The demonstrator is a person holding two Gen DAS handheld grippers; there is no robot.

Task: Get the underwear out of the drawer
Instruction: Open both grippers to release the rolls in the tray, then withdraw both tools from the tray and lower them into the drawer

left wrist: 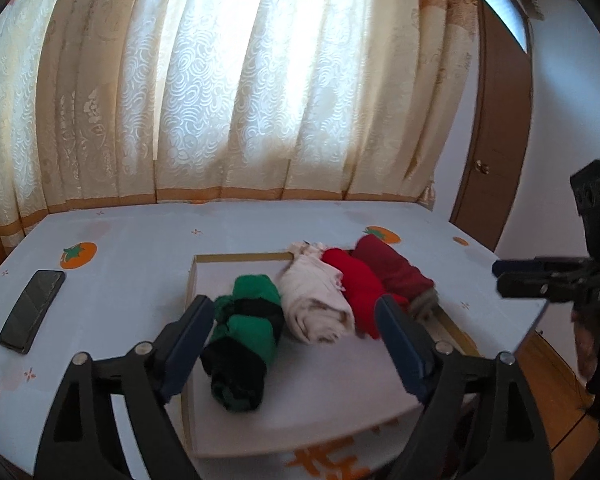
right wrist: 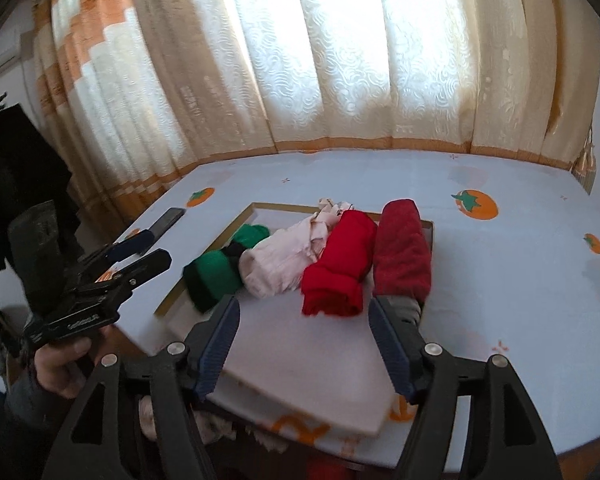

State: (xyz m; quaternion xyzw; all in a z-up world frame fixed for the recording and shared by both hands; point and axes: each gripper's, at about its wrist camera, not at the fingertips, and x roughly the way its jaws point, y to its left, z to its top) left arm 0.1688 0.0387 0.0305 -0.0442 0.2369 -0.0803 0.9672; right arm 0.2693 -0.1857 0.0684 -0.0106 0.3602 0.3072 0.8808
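Note:
Several rolled pieces of underwear lie side by side on a white board [left wrist: 324,400] on the table: a green-and-black roll [left wrist: 246,340], a cream roll [left wrist: 318,300], a bright red roll [left wrist: 356,292] and a dark red roll [left wrist: 392,270]. In the right wrist view they show as green [right wrist: 216,276], cream [right wrist: 284,260], red [right wrist: 338,264] and dark red [right wrist: 402,256]. My left gripper [left wrist: 296,320] is open and empty, just in front of the rolls. My right gripper [right wrist: 304,316] is open and empty, in front of the red roll. Below the board's front edge, clothes [right wrist: 156,420] show in an opening.
The table has a pale blue cloth with orange persimmon prints [right wrist: 500,280]. A black phone [left wrist: 32,312] lies at its left. Patterned curtains [left wrist: 260,100] hang behind. A brown door [left wrist: 496,140] is at the right. The other gripper shows at the right edge [left wrist: 540,284] and left edge [right wrist: 132,260].

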